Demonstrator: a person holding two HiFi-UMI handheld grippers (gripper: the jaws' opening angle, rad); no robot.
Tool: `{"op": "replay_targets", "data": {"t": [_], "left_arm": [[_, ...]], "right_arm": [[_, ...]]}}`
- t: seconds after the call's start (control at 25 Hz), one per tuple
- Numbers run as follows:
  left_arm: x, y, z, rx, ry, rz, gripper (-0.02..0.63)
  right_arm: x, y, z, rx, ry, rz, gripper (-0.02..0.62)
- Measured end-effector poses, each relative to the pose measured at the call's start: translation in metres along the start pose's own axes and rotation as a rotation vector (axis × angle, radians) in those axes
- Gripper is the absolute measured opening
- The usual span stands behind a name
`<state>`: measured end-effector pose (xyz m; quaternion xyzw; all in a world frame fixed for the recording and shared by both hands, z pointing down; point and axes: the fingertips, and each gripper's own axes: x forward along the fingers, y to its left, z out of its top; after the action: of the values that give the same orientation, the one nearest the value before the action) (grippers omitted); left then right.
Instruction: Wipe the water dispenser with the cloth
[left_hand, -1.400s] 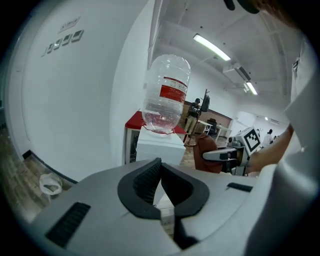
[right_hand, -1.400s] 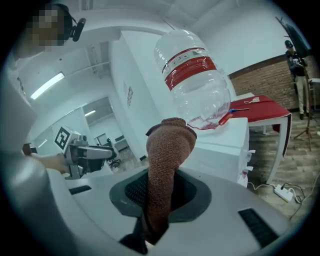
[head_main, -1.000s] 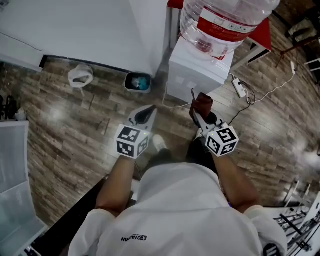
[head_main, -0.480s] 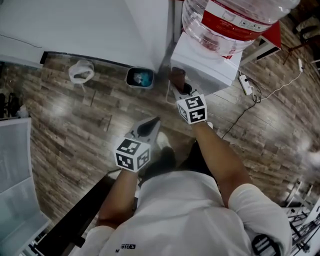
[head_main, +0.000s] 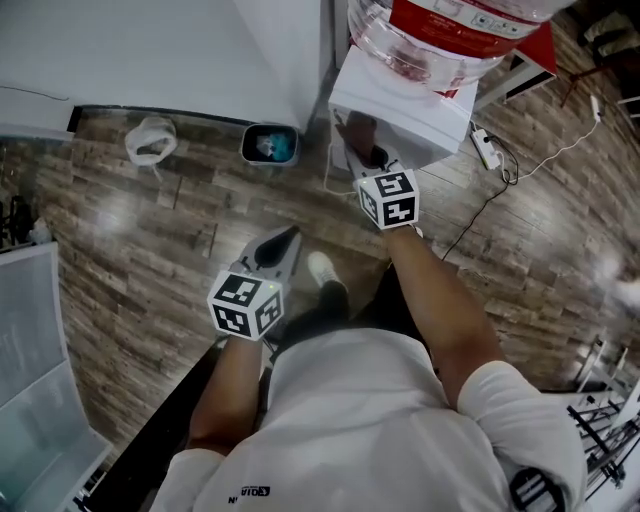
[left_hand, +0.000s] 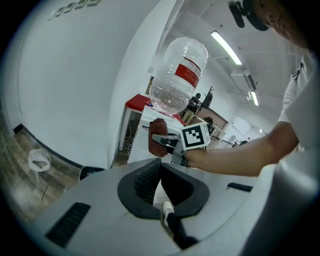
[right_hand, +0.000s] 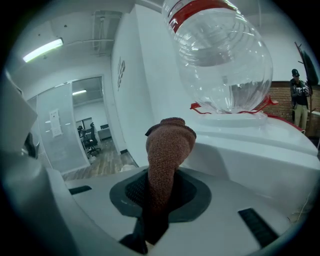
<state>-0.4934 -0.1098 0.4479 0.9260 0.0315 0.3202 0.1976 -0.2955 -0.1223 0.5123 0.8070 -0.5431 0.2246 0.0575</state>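
Observation:
The white water dispenser (head_main: 405, 105) stands at the top of the head view, with a clear bottle (head_main: 440, 35) with a red label on top. My right gripper (head_main: 365, 150) is shut on a brown cloth (head_main: 357, 128), which is held against the dispenser's front left edge. In the right gripper view the cloth (right_hand: 167, 150) sticks up out of the jaws beside the dispenser's top (right_hand: 260, 145) and the bottle (right_hand: 220, 55). My left gripper (head_main: 283, 243) hangs lower, over the floor, shut and holding nothing. The left gripper view shows the cloth (left_hand: 156, 144) and the bottle (left_hand: 177, 80) beyond the left gripper (left_hand: 160, 165).
A small bin (head_main: 270, 145) with teal contents stands left of the dispenser, by the white wall. A white bag (head_main: 150, 140) lies further left. A power strip (head_main: 483, 150) and cables run across the wooden floor at the right. Behind the dispenser is a red table (head_main: 520, 60).
My right gripper has carried the cloth up and left, from low in front of the dispenser to its front left edge. The left gripper has drifted slightly down and left.

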Motion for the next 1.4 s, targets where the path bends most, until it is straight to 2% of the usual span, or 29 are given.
{"op": "replay_targets", "data": {"t": [0.72, 1.12, 1.24, 1.4], "left_arm": [[0.030, -0.021, 0.014, 0.047, 0.002, -0.068, -0.011], [0.038, -0.029, 0.010, 0.052, 0.009, -0.080, -0.011], [0.040, -0.025, 0.006, 0.049, 0.009, -0.076, -0.011], [0.036, -0.020, 0.000, 0.031, 0.002, -0.055, -0.011]], "right_arm": [[-0.108, -0.103, -0.055, 0.050, 0.053, -0.243, 0.071], [-0.161, -0.138, -0.084, 0.104, 0.067, -0.347, 0.071], [-0.160, -0.130, -0.093, 0.104, 0.084, -0.334, 0.071], [-0.134, -0.092, -0.102, 0.074, 0.109, -0.234, 0.071]]}}
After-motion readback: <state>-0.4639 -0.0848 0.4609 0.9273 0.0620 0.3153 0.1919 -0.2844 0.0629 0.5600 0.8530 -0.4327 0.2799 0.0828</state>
